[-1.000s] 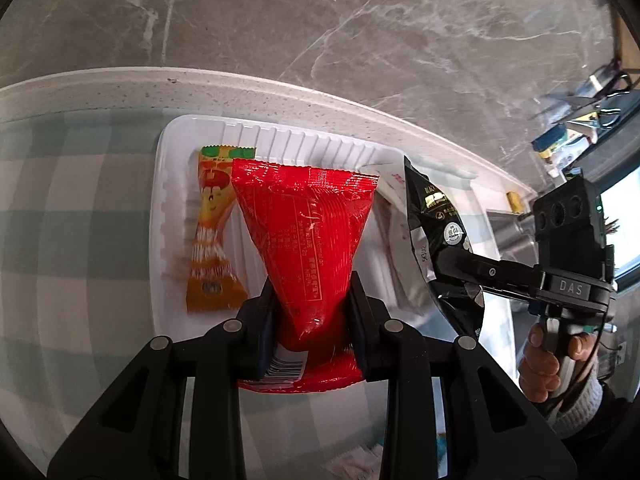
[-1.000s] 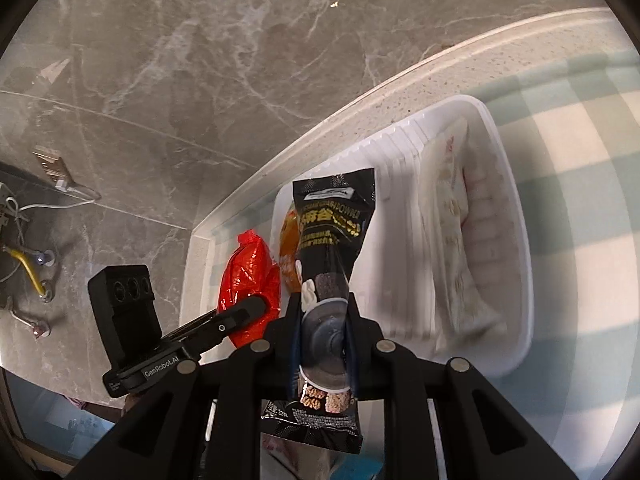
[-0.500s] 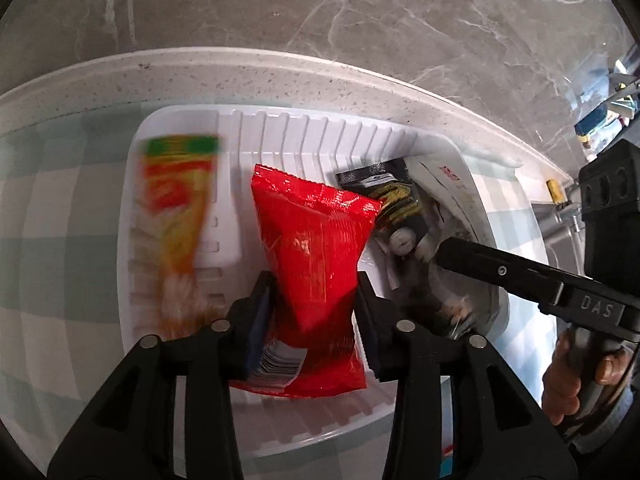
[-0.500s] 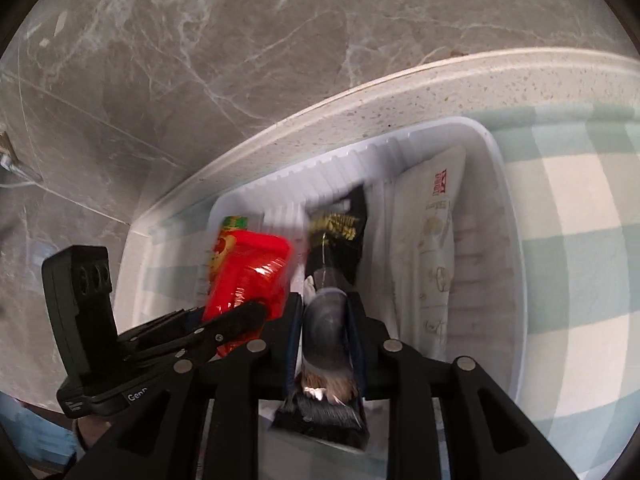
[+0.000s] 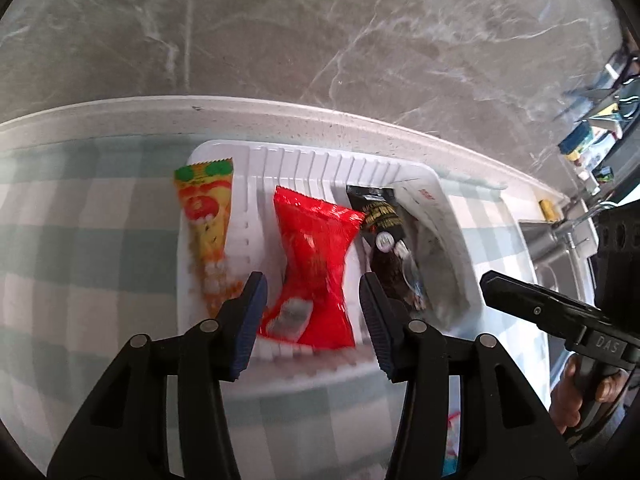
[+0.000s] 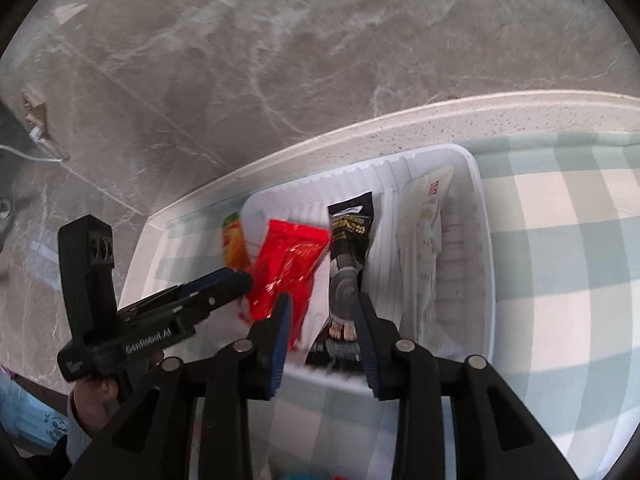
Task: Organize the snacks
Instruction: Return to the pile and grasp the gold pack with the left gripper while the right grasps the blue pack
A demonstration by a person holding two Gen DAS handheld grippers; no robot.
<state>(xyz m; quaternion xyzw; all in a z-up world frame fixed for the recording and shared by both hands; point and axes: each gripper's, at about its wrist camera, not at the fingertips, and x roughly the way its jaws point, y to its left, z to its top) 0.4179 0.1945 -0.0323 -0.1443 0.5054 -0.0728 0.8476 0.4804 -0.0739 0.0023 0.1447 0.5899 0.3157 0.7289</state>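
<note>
A white ribbed tray (image 5: pixel 320 158) (image 6: pixel 484 240) holds several snack packs side by side: an orange-yellow pack (image 5: pixel 208 236) (image 6: pixel 232 240) at the left, a red pack (image 5: pixel 312 276) (image 6: pixel 288 264), a black pack (image 5: pixel 384 240) (image 6: pixel 350 256) and a white pack (image 5: pixel 436 240) (image 6: pixel 428 248) at the right. My left gripper (image 5: pixel 312 296) is open, its jaws either side of the red pack's near end. My right gripper (image 6: pixel 324 316) is open around the black pack's near end; it also shows in the left wrist view (image 5: pixel 560 312).
The tray stands on a green-and-white checked cloth (image 5: pixel 80 260) (image 6: pixel 568 280) beside a white speckled counter edge (image 5: pixel 280 110) and a grey marble wall (image 6: pixel 280 40). A sink and cluttered shelves (image 5: pixel 592 132) lie at the far right.
Both grippers lowered their packs into the tray and opened. The red pack and the black pack now lie in the tray, released.
</note>
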